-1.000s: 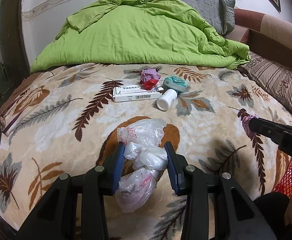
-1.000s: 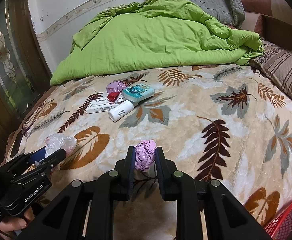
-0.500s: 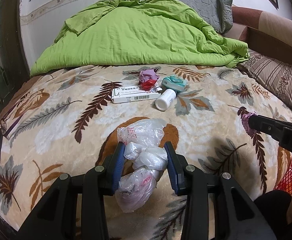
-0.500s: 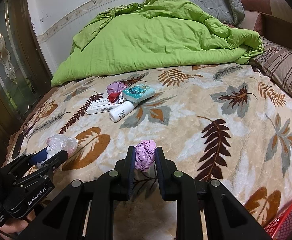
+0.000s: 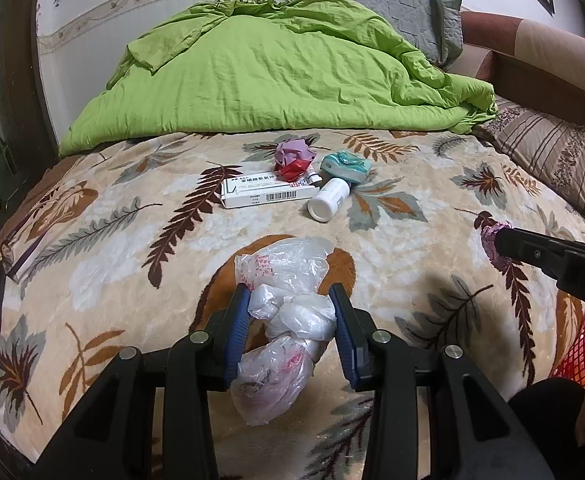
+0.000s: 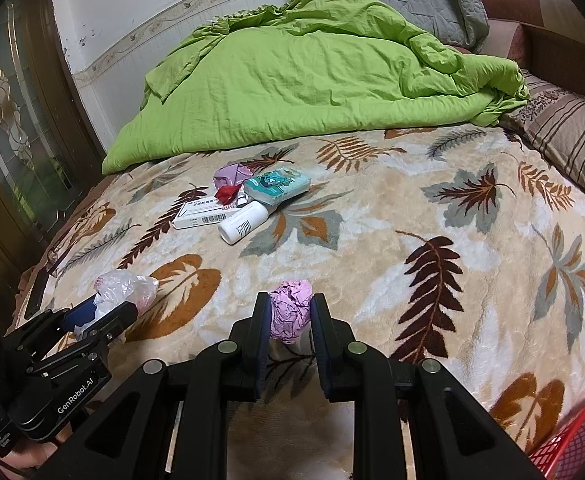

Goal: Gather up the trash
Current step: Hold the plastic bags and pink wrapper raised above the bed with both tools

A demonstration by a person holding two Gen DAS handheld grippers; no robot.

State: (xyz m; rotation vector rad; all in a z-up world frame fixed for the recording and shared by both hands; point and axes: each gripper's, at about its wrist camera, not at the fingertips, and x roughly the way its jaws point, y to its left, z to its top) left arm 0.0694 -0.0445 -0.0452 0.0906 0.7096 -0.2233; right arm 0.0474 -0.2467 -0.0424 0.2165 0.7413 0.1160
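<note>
Your left gripper (image 5: 290, 330) is clenching the plastic bag (image 5: 284, 320), bottom centre. Your right gripper (image 6: 290, 320) is squeezing the pink paper ball (image 6: 290, 314).

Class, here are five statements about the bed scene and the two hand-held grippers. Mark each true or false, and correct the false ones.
1. The left hand-held gripper grips a clear plastic bag. True.
2. The right hand-held gripper is empty. False: it grips a pink paper ball.
3. The white bottle stands upright. False: it lies on its side.
4. A green quilt is piled at the far end. True.
5. The white box lies in the red basket. False: it lies on the blanket.
</note>
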